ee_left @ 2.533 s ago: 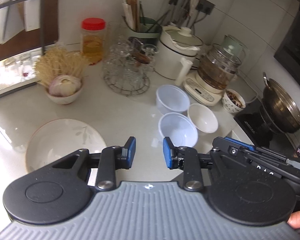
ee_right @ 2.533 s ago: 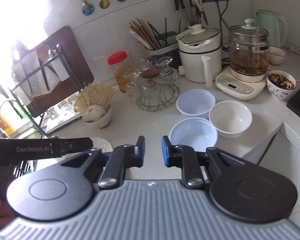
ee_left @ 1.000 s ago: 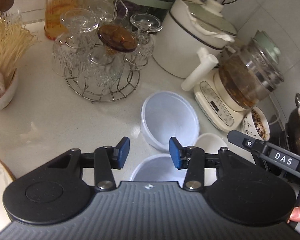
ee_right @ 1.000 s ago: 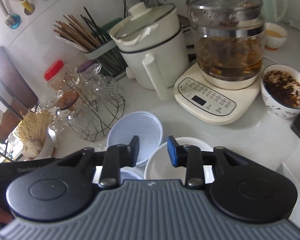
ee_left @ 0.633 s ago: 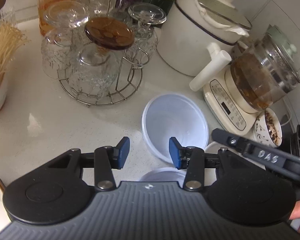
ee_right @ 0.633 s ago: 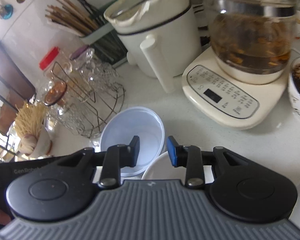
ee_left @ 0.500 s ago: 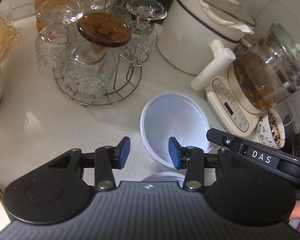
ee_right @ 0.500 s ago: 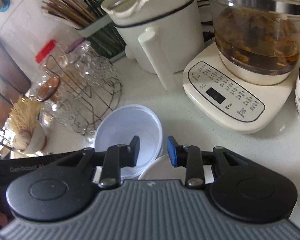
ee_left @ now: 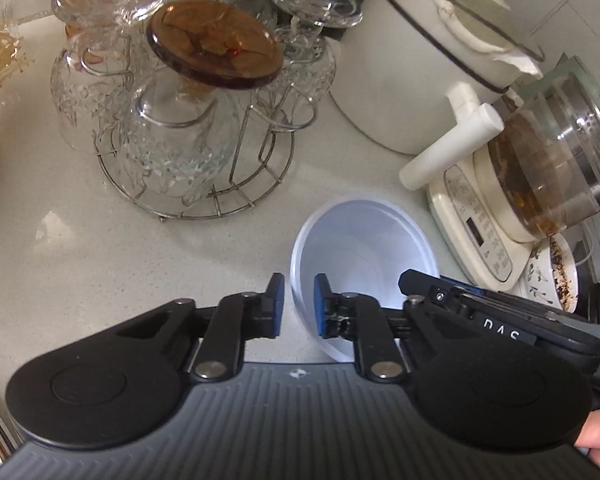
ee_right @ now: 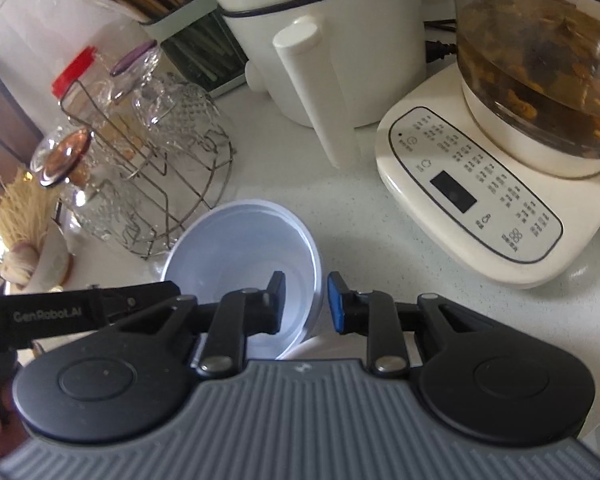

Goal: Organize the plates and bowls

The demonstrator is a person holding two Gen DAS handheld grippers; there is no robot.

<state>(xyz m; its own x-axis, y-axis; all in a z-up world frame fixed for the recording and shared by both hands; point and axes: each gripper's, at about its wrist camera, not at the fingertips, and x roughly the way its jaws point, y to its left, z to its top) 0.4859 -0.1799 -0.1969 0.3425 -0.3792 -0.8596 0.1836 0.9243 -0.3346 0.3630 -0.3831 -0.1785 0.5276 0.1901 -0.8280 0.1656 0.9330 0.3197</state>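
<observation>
A translucent white plastic bowl [ee_left: 364, 248] stands on the counter; it also shows in the right wrist view [ee_right: 240, 248]. My left gripper [ee_left: 298, 304] straddles the bowl's left rim, one finger outside and one inside, with a narrow gap between the pads. My right gripper [ee_right: 305, 302] straddles the bowl's right rim in the same way, its jaws apart. Neither pair of pads visibly clamps the rim. Part of a second white bowl [ee_right: 312, 346] peeks out under the right gripper.
A wire rack of upturned glasses [ee_left: 180, 120] stands left of the bowl. A white cooker pot [ee_left: 420, 72] and a glass kettle on its base [ee_right: 500, 184] stand behind and to the right. A small bowl of dark bits [ee_left: 556, 272] sits at far right.
Both grippers have moved forward and down onto the far plastic bowl. The left jaws have narrowed around its left rim; the right jaws now straddle its right rim.
</observation>
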